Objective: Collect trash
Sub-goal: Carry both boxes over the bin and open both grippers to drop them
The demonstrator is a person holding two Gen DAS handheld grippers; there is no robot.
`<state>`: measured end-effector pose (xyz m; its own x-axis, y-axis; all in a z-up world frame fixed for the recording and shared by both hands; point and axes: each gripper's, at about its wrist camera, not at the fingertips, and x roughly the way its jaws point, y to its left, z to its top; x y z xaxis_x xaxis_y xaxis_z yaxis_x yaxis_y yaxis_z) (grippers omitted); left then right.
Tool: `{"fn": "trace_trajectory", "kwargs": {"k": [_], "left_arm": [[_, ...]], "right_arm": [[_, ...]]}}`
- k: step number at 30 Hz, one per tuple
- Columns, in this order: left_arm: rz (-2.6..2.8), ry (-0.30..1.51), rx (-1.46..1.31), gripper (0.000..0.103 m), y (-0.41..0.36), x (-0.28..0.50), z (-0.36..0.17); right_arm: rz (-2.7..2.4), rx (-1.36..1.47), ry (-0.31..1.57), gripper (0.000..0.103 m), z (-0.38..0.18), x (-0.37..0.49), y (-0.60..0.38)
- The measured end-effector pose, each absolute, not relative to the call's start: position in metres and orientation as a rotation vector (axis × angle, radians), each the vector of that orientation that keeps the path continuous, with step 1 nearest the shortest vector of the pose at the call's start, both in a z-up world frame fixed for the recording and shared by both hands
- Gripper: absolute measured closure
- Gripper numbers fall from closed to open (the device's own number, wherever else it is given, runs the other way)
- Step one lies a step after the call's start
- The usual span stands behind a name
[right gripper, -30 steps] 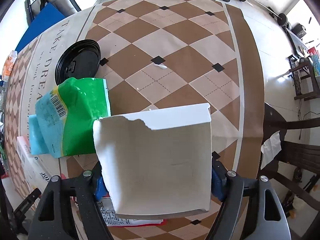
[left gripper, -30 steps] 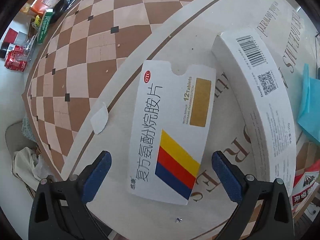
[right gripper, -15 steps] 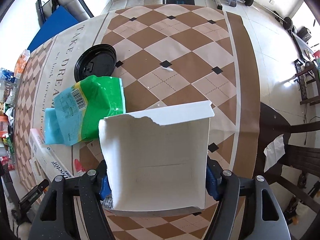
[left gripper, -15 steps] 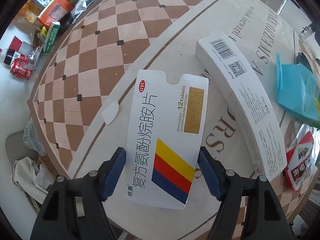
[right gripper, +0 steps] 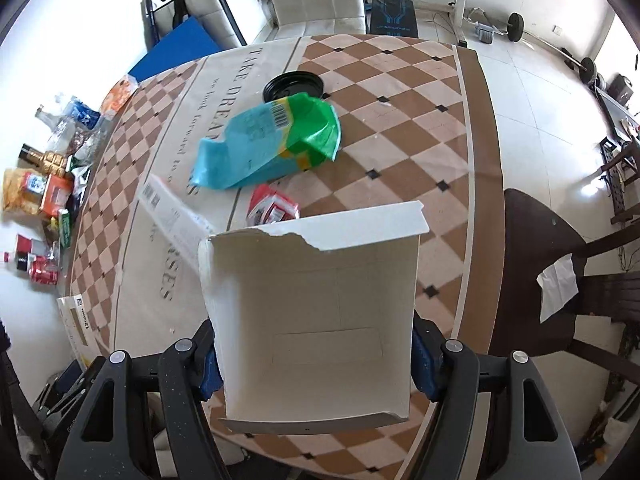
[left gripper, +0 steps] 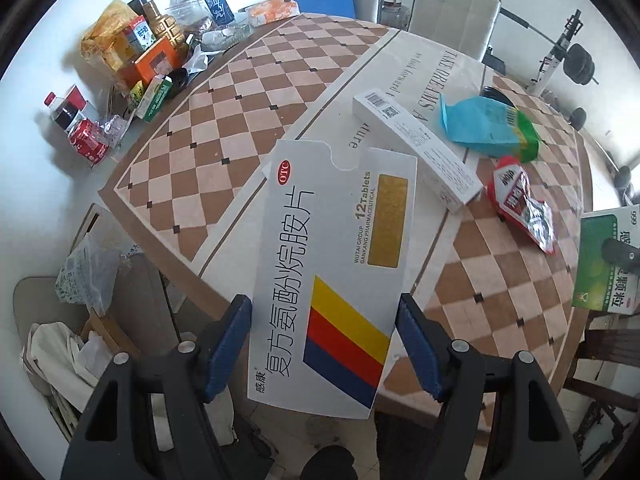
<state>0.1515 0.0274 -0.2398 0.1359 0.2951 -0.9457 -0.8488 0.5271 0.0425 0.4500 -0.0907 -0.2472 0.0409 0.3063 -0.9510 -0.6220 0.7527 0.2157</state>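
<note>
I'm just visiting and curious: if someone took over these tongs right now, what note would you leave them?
Left tongs: shut on the flattened tablet box, lifted off the table.
Right tongs: shut on the torn white carton, also lifted.
Done: two pieces picked up.
Left on the table: long white box, blue-green bag, red packet, black lid. Drop both pieces in the trash, then fetch these.
</note>
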Motion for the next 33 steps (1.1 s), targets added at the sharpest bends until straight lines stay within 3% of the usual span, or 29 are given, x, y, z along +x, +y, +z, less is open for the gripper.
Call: {"fn": "trace_trajectory", "kwargs": {"k": [6,12,22,28,33], "left_arm": [[0.817,1.166,-0.635,0.032,-0.022,0.076,-0.253],[0.766,1.273,-0.732,0.032,-0.056,0.021,-0.312],[0.732,1.394,-0.965,0.032,-0.051,0.008,-0.493],[0.690,1.440,-0.994,0.032,-0.035,0.034,-0.614],[0.654,1.471,-0.995,0.032,-0.030,0.043,-0.679]], "right_arm": [[0.770,-0.291,1.370,0.029,-0.241,0.333,-0.145],[0.801,-0.329,1.506,0.029,-0.290,0.231,-0.194],[0.764,-0.482,1.709,0.029,-0.472,0.145,-0.229],[0.725,-0.485,1.725,0.029,-0.612,0.143,-0.225],[0.730,-0.490,1.719,0.029,-0.696,0.160,-0.209]]}}
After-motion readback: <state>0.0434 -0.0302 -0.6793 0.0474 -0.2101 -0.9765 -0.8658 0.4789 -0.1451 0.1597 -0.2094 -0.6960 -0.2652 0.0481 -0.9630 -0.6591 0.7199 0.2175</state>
